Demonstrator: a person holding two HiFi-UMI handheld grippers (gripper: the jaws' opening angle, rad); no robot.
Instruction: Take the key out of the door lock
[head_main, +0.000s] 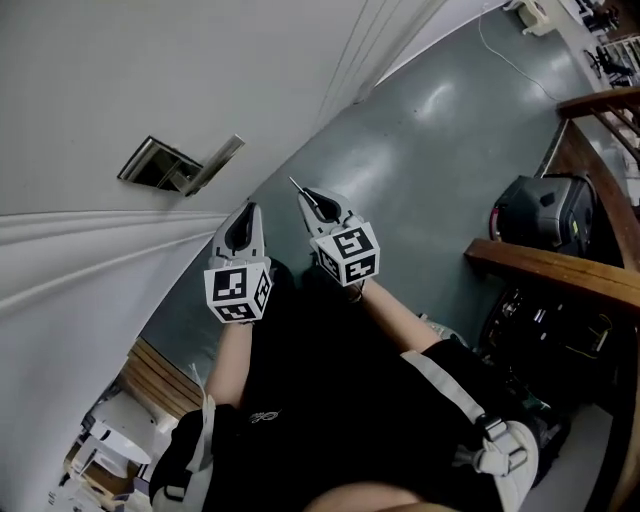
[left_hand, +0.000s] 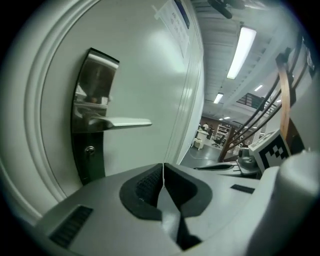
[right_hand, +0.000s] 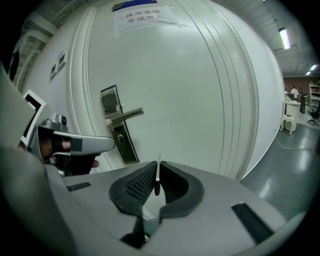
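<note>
The key (right_hand: 157, 176) stands edge-on as a thin metal blade with a dark bow, and my right gripper (right_hand: 158, 175) is shut on it, away from the door. In the head view the key (head_main: 298, 186) pokes out of the right gripper (head_main: 312, 202). On the white door, the steel lock plate (right_hand: 118, 126) carries a lever handle (right_hand: 126, 115) and a keyhole (right_hand: 120, 140) with no key in it. The left gripper view shows the same plate (left_hand: 91, 120), handle (left_hand: 125, 122) and keyhole (left_hand: 90, 150). My left gripper (left_hand: 163, 175) is shut and empty, just left of the right one.
A paper notice (right_hand: 142, 16) is stuck high on the door. Grey floor runs to the right of the door. A wooden railing (head_main: 560, 265) and a black bag (head_main: 545, 215) stand on the right. Shelves and people are far off down the hall.
</note>
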